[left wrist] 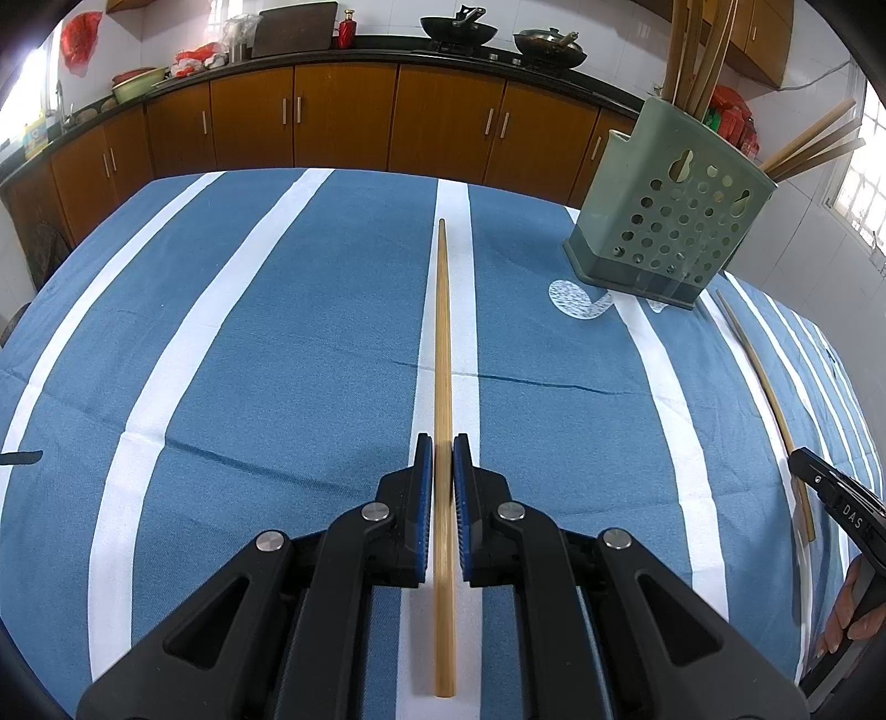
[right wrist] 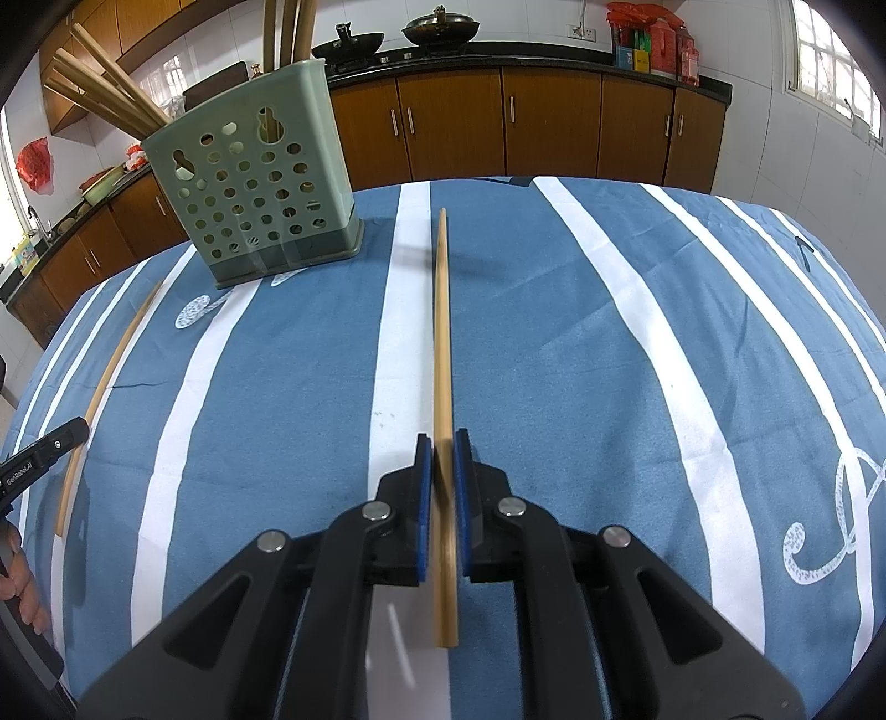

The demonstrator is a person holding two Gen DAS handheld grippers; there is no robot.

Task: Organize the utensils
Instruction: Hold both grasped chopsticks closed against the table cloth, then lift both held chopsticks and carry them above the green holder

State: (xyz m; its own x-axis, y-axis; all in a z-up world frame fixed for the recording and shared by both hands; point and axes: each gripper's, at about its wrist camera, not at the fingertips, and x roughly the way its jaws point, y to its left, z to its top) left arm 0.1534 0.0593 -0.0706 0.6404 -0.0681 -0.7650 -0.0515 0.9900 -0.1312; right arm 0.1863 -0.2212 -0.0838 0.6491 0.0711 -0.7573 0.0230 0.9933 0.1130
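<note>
My left gripper (left wrist: 443,443) is shut on a long bamboo chopstick (left wrist: 443,332) that points away from me along a white stripe of the cloth. My right gripper (right wrist: 443,440) is shut on a second chopstick (right wrist: 441,332), its far tip a little above the cloth with a shadow beside it. A green perforated utensil holder (left wrist: 670,221) (right wrist: 260,188) stands upright between the two, with several chopsticks in it. Each view catches the other gripper at its edge: the right gripper (left wrist: 814,471) with its chopstick (left wrist: 767,387), the left gripper (right wrist: 61,443) with its chopstick (right wrist: 105,376).
The table wears a blue cloth with white stripes (left wrist: 277,332) (right wrist: 581,332). Behind it runs a counter with brown cabinets (left wrist: 343,111) and two woks (left wrist: 457,30) on a stove. A person's fingers (left wrist: 847,620) (right wrist: 22,587) show at the frame edges.
</note>
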